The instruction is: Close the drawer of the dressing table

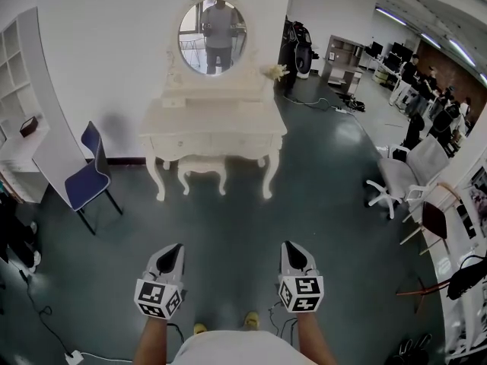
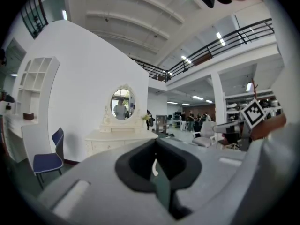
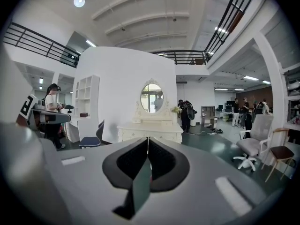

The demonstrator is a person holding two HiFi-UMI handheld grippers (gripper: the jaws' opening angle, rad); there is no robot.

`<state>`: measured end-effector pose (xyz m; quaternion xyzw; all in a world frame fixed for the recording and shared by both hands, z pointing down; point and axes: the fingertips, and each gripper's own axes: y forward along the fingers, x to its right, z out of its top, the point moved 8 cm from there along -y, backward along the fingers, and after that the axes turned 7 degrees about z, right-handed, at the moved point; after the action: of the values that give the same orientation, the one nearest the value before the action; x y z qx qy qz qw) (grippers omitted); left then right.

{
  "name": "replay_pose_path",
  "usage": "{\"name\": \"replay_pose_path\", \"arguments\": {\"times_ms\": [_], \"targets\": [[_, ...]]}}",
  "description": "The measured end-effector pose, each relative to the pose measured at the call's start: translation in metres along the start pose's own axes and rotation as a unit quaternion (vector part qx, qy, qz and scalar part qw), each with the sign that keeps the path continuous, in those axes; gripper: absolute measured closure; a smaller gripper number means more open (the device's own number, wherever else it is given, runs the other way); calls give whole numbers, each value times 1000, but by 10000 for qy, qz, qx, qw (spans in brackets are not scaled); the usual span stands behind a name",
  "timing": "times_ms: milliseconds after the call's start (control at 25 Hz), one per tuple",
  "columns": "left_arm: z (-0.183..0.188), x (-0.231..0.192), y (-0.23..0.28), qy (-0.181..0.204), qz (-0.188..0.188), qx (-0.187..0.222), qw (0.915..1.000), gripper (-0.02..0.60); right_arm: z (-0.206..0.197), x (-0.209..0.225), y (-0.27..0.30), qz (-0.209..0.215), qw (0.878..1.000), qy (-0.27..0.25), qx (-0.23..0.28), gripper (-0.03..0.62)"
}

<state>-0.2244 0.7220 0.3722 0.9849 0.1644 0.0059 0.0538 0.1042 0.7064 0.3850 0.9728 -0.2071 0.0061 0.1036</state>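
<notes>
L gripper (image 1: pixel 176 248) and R gripper (image 1: pixel 291 246) sit low in front of me, side by side, both pointing toward the table (image 1: pixel 217 122). Each one's jaws are pressed together at the tips w/ nothing between. Table is well ahead, against the white wall, w/ oval mirror (image 1: pixel 212 26) on top and stool (image 1: pixel 202 169) tucked under. Drawers (image 1: pixel 183 142) are in its front face; I can't tell from here if one sticks out. Blue chair (image 1: pixel 87 177) is left of the table.
</notes>
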Motion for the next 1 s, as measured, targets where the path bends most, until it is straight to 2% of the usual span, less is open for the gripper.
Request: {"name": "replay_pose_path", "arguments": {"times_ms": [240, 440, 680, 1000], "targets": [[0, 3, -1, 29, -29, -58, 10000, 583, -1, 2, -2, 24, 10000, -7, -55, 585], [-3, 9, 1, 62, -116, -109, 9999, 583, -5, 3, -1, 52, 10000, 47, -69, 528], [-1, 17, 9, 83, -183, -133, 9997, 583, -6, 9, 0, 3, 10000, -51, -71, 509], [-7, 36, 35, 104, -199, -219, 9995, 583, -17, 40, 10, 47, 9998, 137, -137, 510]]}}
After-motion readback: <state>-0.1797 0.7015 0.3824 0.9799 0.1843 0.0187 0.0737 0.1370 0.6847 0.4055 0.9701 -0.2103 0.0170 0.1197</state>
